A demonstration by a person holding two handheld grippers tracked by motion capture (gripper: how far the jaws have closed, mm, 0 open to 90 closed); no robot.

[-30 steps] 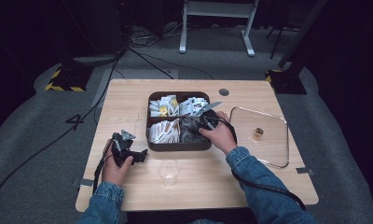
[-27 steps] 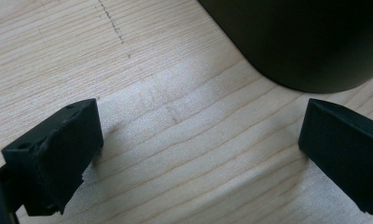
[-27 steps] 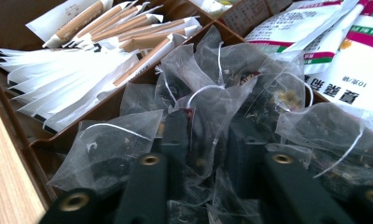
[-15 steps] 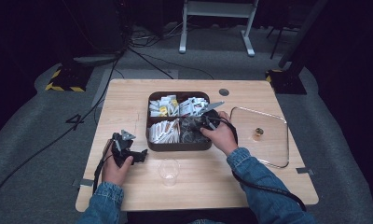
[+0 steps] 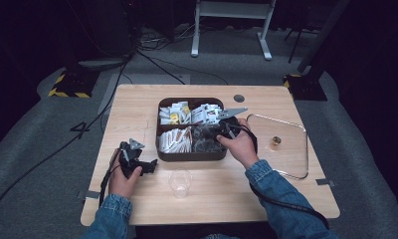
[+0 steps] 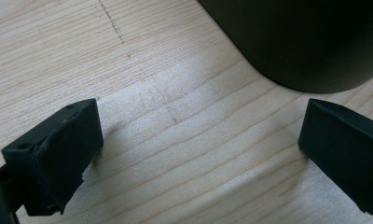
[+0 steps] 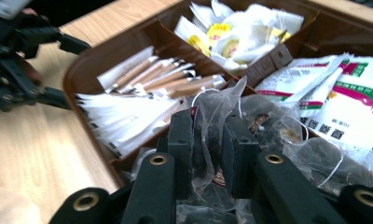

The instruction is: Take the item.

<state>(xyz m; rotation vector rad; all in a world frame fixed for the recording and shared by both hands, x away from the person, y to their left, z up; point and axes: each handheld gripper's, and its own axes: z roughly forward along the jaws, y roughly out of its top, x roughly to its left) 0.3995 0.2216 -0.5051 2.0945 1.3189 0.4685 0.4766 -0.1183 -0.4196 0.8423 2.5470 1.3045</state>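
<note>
with the right tongs [image 7: 208, 154] pinched on a clear tea bag [image 7: 212, 126] in the near right compartment of the brown box [image 5: 159, 130], lift it straight up so neighbouring bags drop away, toward the plastic cup [image 5: 180, 182] just before the box, while the left tongs [image 6: 198, 154] gape wide over the bench [image 6: 175, 102].

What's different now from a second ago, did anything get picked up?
The right tongs have just closed on a clear tea bag in the brown box, nipping it between them; the hand barely shifted. The left tongs stayed open over the table, and the plastic cup and glass lid stayed put.
</note>
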